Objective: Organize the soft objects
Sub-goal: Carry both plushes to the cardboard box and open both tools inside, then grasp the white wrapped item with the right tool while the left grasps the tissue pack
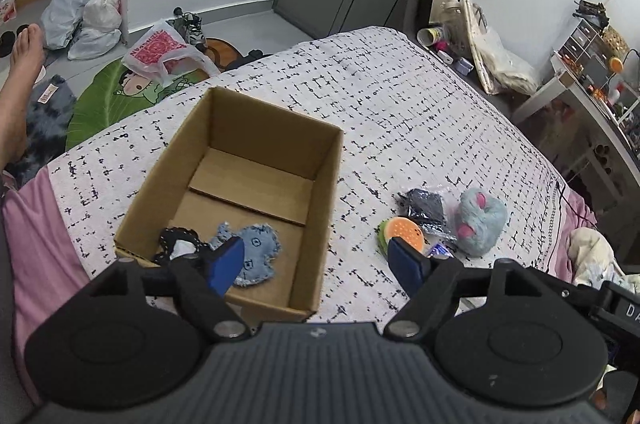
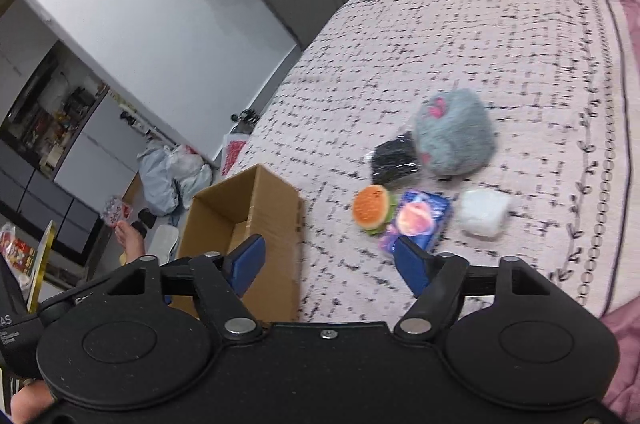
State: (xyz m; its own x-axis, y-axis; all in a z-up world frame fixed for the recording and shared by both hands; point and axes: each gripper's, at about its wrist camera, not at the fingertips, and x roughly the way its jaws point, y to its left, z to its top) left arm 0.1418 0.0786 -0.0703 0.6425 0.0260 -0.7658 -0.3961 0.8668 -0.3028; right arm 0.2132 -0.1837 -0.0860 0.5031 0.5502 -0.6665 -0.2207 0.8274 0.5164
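Observation:
An open cardboard box [image 1: 332, 168] stands on the patterned bedspread [image 1: 400, 96]. Inside it lie a blue denim soft toy [image 1: 258, 250] and a black-and-white soft piece [image 1: 178, 244]. My left gripper [image 1: 316, 260] is open and empty above the box's near end. To the right lie a burger plush [image 1: 404, 230], a black bagged item [image 1: 426, 206] and a grey-blue furry plush [image 1: 482, 214]. In the right wrist view my right gripper [image 2: 330, 264] is open and empty, near the box [image 2: 276, 200], the burger plush [image 2: 370, 208], a blue packet [image 2: 418, 218], a white pouch [image 2: 482, 212], the black item [image 2: 394, 160] and the furry plush [image 2: 454, 138].
The bed's left edge drops to a floor with plastic bags [image 1: 88, 12], a pink printed bag [image 1: 160, 50] and a green mat [image 1: 104, 96]. A person's bare leg [image 1: 18, 72] is at far left. Cluttered shelves [image 1: 600, 64] stand at right.

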